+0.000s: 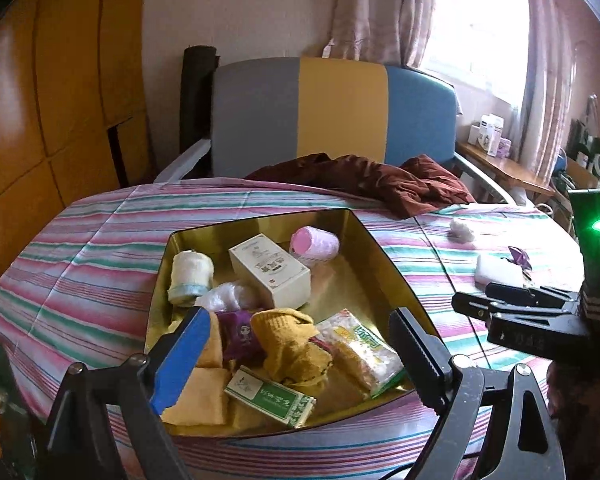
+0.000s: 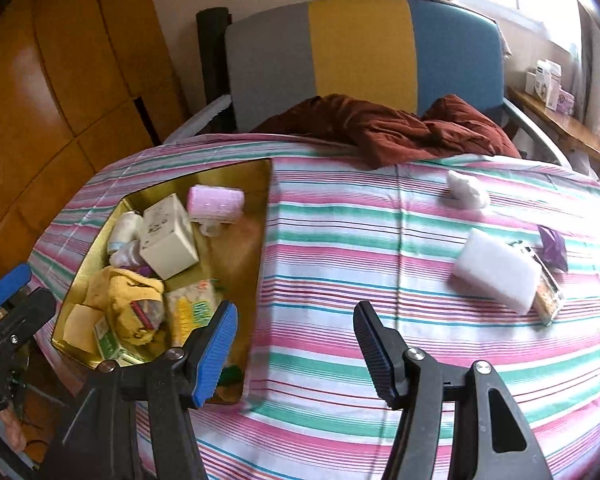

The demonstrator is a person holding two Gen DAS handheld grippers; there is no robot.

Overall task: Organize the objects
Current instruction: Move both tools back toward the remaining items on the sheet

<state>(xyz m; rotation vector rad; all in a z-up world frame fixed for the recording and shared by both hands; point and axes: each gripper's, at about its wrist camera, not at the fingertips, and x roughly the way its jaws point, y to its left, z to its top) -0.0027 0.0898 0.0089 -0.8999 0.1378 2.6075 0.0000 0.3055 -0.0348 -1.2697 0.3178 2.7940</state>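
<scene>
The gold tin (image 2: 260,200) sits on the striped bed cover (image 2: 340,240) already crowded with things: a cream box (image 2: 168,240), a pink roll (image 2: 216,200), a yellow cloth (image 2: 132,304) and some packets. Still loose on the bed, well to the right of the tin, are a white foam block (image 2: 498,276), a small white wad (image 2: 466,190) farther back, and a purple wrapper (image 2: 554,252) beside a narrow clear packet (image 2: 548,300) that touches the block's right end. The right gripper (image 2: 296,344) hangs over bare cover between the tin and these strays, its jaws apart with nothing between them; the left gripper (image 1: 296,340) hovers above the tin's near end, jaws spread wide and likewise empty. What the next pick probably turns on is this: the foam block lies ahead and to the right of the right gripper's jaws, with its long axis running diagonally from upper left to lower right in that view (so the jaws would likely need some roll to close across its short side). The right hand is clearly the nearer one; the left hand is kept busy on the tin's side, well apart from the block.
</scene>
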